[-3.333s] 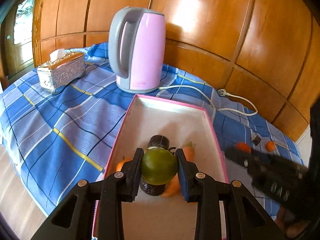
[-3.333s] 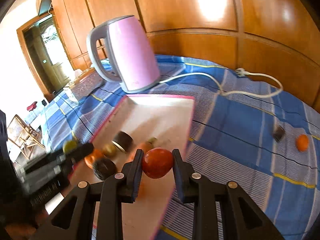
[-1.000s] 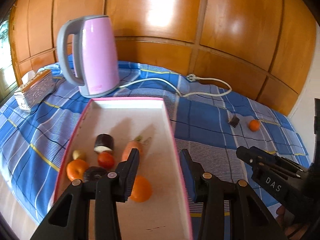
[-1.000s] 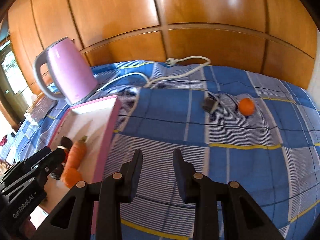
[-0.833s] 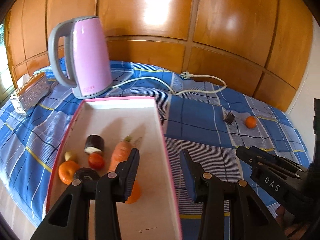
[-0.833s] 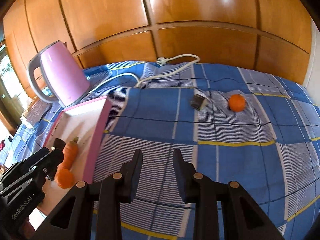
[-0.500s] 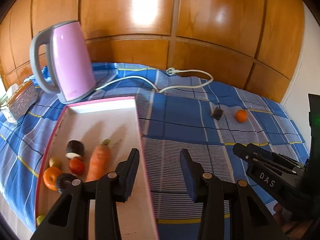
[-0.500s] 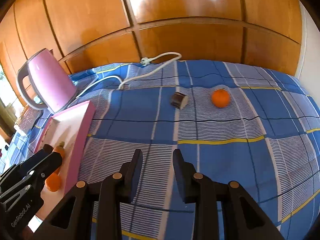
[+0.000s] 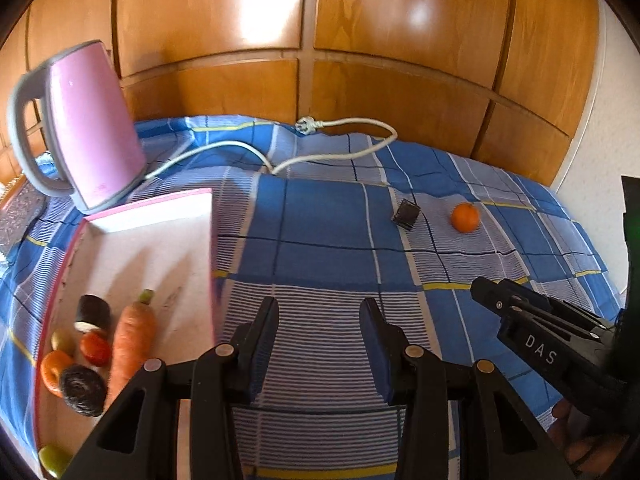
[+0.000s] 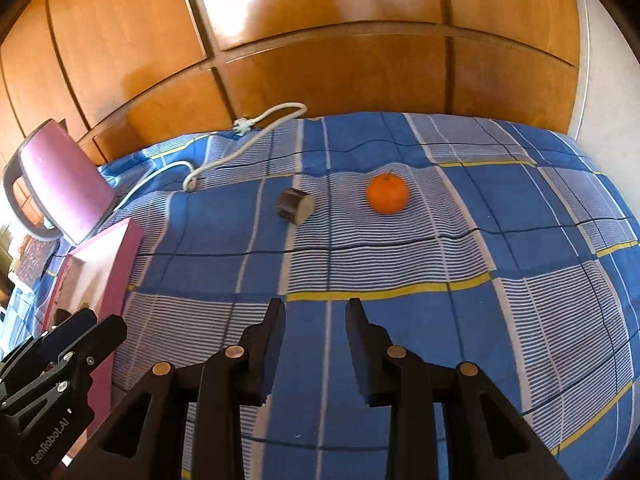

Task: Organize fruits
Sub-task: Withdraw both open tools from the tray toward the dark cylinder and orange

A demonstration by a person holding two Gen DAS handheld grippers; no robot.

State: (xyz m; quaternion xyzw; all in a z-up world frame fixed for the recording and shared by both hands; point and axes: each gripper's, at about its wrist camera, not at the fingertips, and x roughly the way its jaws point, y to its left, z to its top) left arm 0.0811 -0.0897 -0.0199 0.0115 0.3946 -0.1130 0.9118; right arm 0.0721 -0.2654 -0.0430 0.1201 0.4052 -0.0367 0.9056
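A pink-rimmed white tray (image 9: pixel 160 240) (image 10: pixel 116 268) lies at the left on the blue checked cloth. In it are a carrot (image 9: pixel 130 340), a red fruit (image 9: pixel 95 348), an orange fruit (image 9: pixel 52 366), two dark pieces (image 9: pixel 93 313) and a green fruit (image 9: pixel 54 460). An orange (image 9: pixel 465 217) (image 10: pixel 387 193) and a dark cut piece (image 9: pixel 405 215) (image 10: pixel 295 205) lie on the cloth, far ahead. My left gripper (image 9: pixel 318 320) is open and empty, just right of the tray. Over bare cloth, my right gripper (image 10: pixel 316 314) is open and empty too.
A pink electric kettle (image 9: pixel 86 128) (image 10: pixel 60 188) stands behind the tray, its white cord and plug (image 9: pixel 308 124) trailing across the cloth. Wooden wall panels (image 9: pixel 320 20) close the back. A patterned tissue box (image 9: pixel 20 212) sits at the far left.
Both grippers have let go of their fruits into the tray, then swung right off the tray over the cloth. The orange and dark piece now look nearer.
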